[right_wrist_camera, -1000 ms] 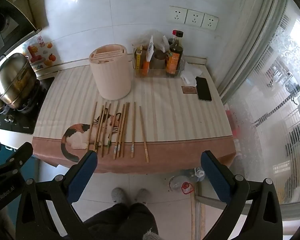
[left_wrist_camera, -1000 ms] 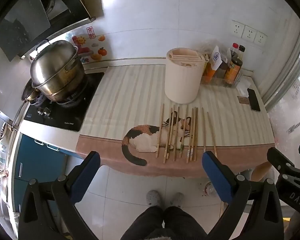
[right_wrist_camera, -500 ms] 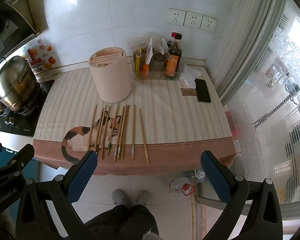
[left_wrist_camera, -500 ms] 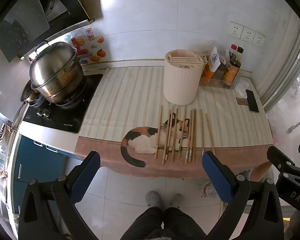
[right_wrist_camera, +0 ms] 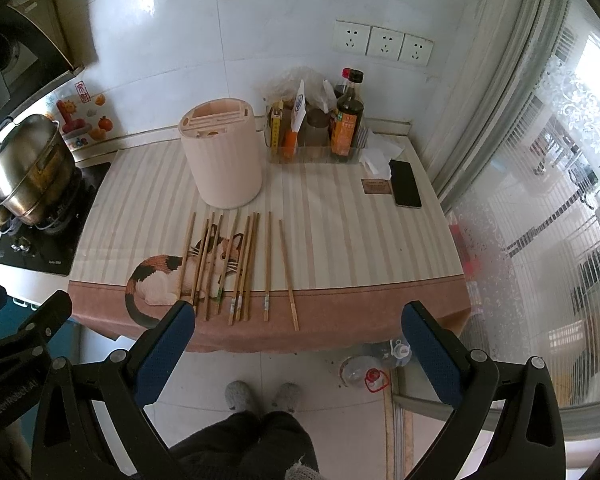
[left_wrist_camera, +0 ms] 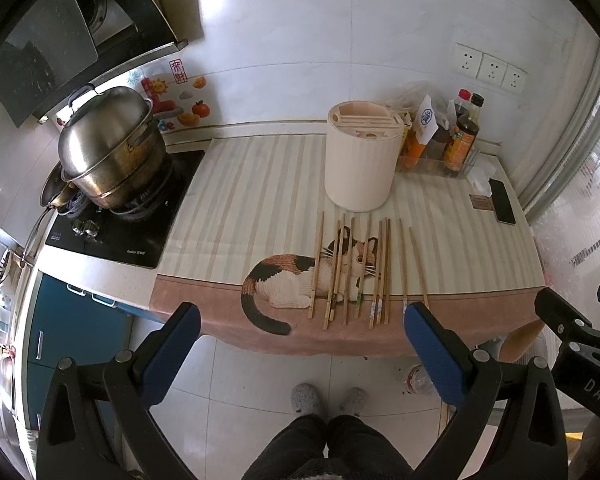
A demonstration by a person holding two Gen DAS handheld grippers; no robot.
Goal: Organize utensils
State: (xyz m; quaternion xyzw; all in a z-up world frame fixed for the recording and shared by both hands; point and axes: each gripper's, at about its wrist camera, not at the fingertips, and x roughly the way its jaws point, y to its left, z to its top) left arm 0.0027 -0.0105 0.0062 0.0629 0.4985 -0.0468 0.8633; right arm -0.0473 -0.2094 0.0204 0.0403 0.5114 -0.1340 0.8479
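Note:
Several wooden chopsticks [left_wrist_camera: 364, 268] [right_wrist_camera: 236, 264] lie side by side on a striped cloth with a cat picture [left_wrist_camera: 292, 276] [right_wrist_camera: 160, 280]. Behind them stands a cream utensil holder [left_wrist_camera: 360, 156] [right_wrist_camera: 224, 152] with slots in its top. My left gripper [left_wrist_camera: 300, 344] hangs open above the floor, short of the counter's front edge. My right gripper [right_wrist_camera: 296, 340] is open too, level with the cloth's hem. Neither holds anything. The right gripper's body [left_wrist_camera: 580, 340] shows at the right edge of the left wrist view.
A steel pot [left_wrist_camera: 108, 148] [right_wrist_camera: 28, 168] sits on a black stove at the left. Sauce bottles [right_wrist_camera: 346, 116] stand in a clear tray behind the holder, with a phone [right_wrist_camera: 406, 184] near the right edge. A person's slippers [left_wrist_camera: 324, 398] and a bottle [right_wrist_camera: 376, 368] are on the floor.
Both grippers have eased slightly back and up, so the counter sits a little higher and smaller in view. The chopsticks and holder have not moved.

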